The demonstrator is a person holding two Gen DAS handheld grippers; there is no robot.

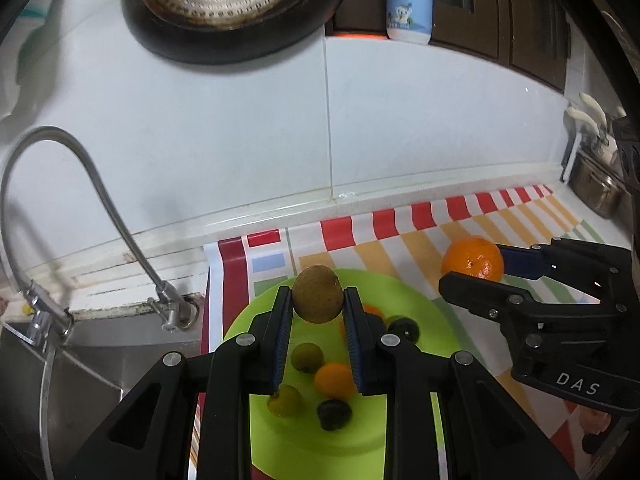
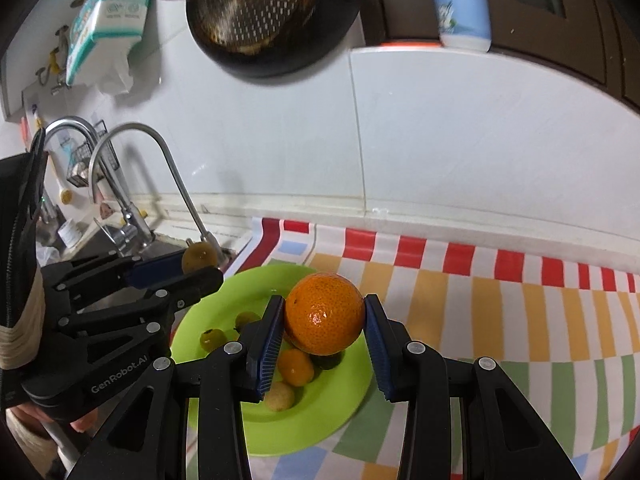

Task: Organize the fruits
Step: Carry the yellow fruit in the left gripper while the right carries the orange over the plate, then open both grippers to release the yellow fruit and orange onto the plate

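Nearest in the left wrist view: left gripper (image 1: 318,304), pads pinched narrow on a brown kiwi (image 1: 318,299), held by its middle w/ both ends poking out, hanging over the green plate (image 1: 420,304). Right gripper (image 2: 325,316) is clamped on an orange (image 2: 325,313), pads on opposite sides at the widest part, also above the plate, toward its right side.

Handling, my guess: kiwi is light, a bit soft, fuzzy skin so decent grip; too hard a squeeze could bruise it. Orange is heavier, firm, round w/ dimpled peel; it could roll once let go, so best set down low & flat. Grip across the belly looks right for both.

Below them on the plate: small fruits, approx five or six, incl. greenish ones (image 1: 307,357), a small orange one (image 1: 333,379) & dark ones (image 1: 334,414), lying loose, near each other.

Plate sits on a checked cloth (image 2: 520,304) by the sink edge. Further back: faucet (image 1: 100,200), white tiled wall, a hanging pan (image 1: 236,4) & a white bottle (image 1: 409,0) up top.
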